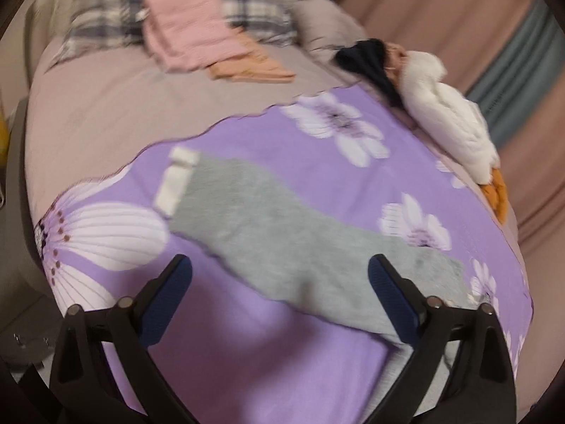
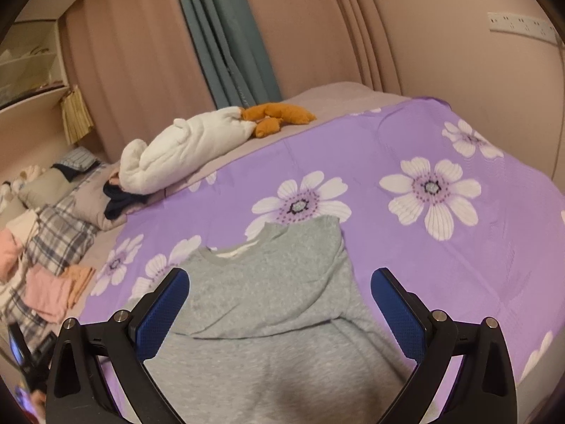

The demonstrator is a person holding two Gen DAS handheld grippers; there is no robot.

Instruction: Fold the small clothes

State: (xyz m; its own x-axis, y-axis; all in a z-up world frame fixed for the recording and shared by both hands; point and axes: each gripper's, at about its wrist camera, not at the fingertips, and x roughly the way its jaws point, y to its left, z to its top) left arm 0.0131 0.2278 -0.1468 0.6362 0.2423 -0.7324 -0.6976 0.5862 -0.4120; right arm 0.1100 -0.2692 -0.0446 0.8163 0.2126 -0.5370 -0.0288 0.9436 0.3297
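A small grey garment (image 1: 282,233) with a white cuff (image 1: 176,180) lies spread on a purple flowered sheet (image 1: 268,141). My left gripper (image 1: 279,282) is open and empty, just above the garment's near edge. In the right wrist view the same grey garment (image 2: 268,304) shows its neckline and a folded-over part. My right gripper (image 2: 279,296) is open and empty, hovering over the garment with a finger on either side of it.
A folded pink and orange pile (image 1: 197,39) lies on the bed near a plaid pillow (image 1: 247,7). A white plush duck (image 2: 187,148) with orange feet and a dark garment (image 2: 120,198) lie along the far edge. Curtains (image 2: 226,35) hang behind the bed.
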